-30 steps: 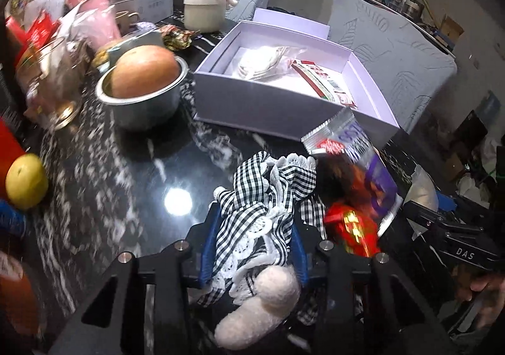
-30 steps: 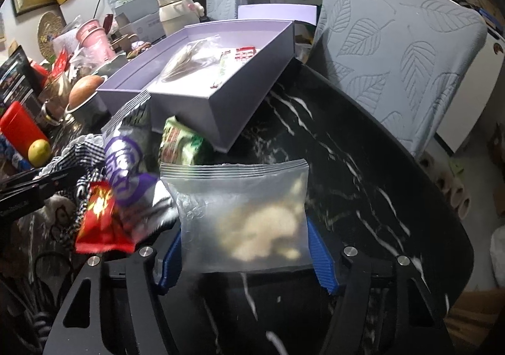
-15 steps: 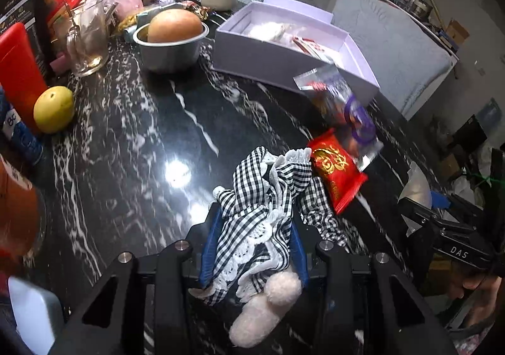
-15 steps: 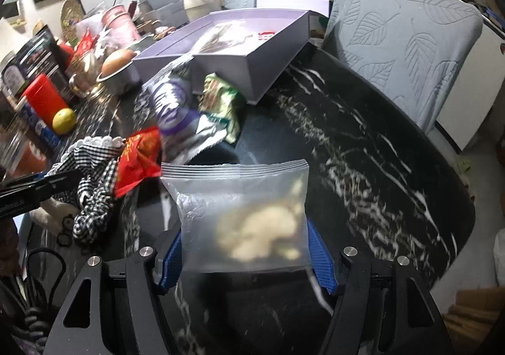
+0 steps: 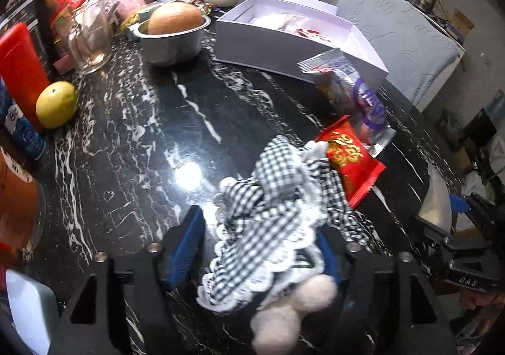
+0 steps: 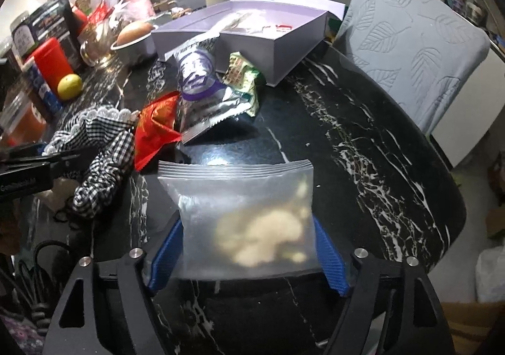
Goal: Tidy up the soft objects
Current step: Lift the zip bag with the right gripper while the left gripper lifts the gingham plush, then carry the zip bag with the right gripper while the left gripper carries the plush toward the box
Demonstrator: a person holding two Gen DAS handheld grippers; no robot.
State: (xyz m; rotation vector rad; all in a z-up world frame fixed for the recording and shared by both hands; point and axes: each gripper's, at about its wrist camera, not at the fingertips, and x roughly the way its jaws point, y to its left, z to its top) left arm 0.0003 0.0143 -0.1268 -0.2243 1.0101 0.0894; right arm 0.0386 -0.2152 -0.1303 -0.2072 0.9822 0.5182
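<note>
Both grippers have pulled back from the box [image 5: 303, 39] since a second ago, so it now looks smaller and sits far off at 12 o'clock in both views. Left gripper [image 5: 262, 247] has its blue pads spread apart with the doll [image 5: 268, 228] lying between them; the left pad looks clear of the cloth, so I cannot tell if it is really pinched. Right gripper [image 6: 246, 247] has its pads pressed on both sides of the bag [image 6: 246, 216] and holds it up off the table [image 6: 363, 140].

I think the step now is to carry these soft things to the box. To do it well, keep the bag level so it does not slide out, and lift the doll high so its loose cloth does not drag the red pack [image 5: 350, 162] lying against it at 1 o'clock.

The doll wears black and white check cloth with white lace trim and has fuzzy pale feet. The bag is clear, thin and floppy, with pale lumps inside. The red pack and the purple pack [image 6: 199, 83] are shiny and crinkly. The box is pale purple with stiff flat walls. The table is hard, black and glossy with white veins
</note>
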